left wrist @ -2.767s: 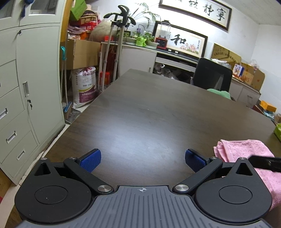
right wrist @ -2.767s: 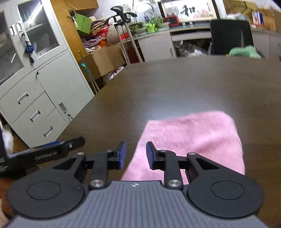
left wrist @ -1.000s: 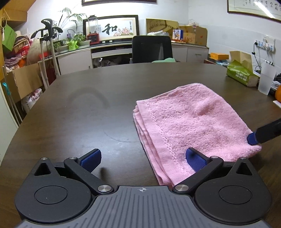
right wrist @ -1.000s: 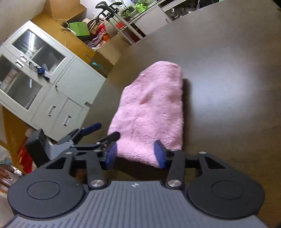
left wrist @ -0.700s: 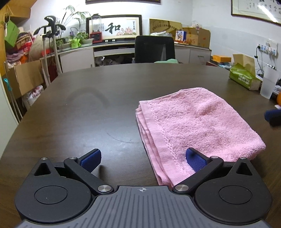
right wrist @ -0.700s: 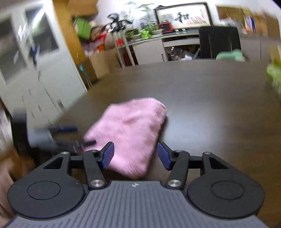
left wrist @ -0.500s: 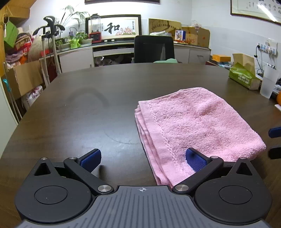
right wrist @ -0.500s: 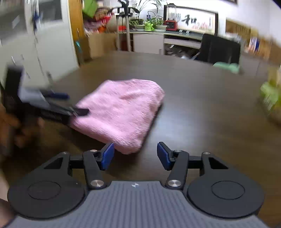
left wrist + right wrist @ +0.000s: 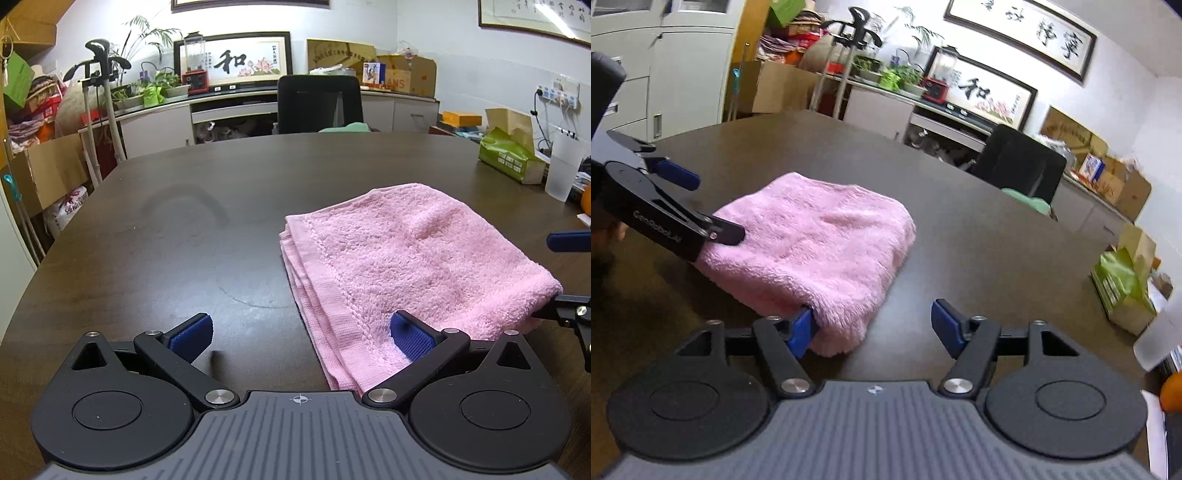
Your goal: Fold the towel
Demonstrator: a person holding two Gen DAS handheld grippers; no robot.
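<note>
A pink towel (image 9: pixel 413 258) lies folded in several layers on the dark table (image 9: pixel 184 229). My left gripper (image 9: pixel 301 336) stands wide open at the towel's near left corner. Its right pad (image 9: pixel 408 336) is over the hemmed edge and its left pad is over bare wood. In the right wrist view the towel (image 9: pixel 812 236) fills the left middle. My right gripper (image 9: pixel 873 328) is low at the towel's near corner with its jaws opening. Its left pad (image 9: pixel 801 332) touches the plush and its right pad is clear of it. The left gripper (image 9: pixel 701 203) shows across the towel.
A green tissue pack (image 9: pixel 511 158), a frosted cup (image 9: pixel 563 170) and an orange (image 9: pixel 1172 391) sit at the table's right side. A black chair (image 9: pixel 319 103) stands at the far edge. Grey cabinets (image 9: pixel 683 74) and boxes line the left wall.
The right gripper rolled upright, swung round the towel's right corner and spread its jaws wider. The left gripper, which earlier faced bare table, has held still over the towel's edge for the last second.
</note>
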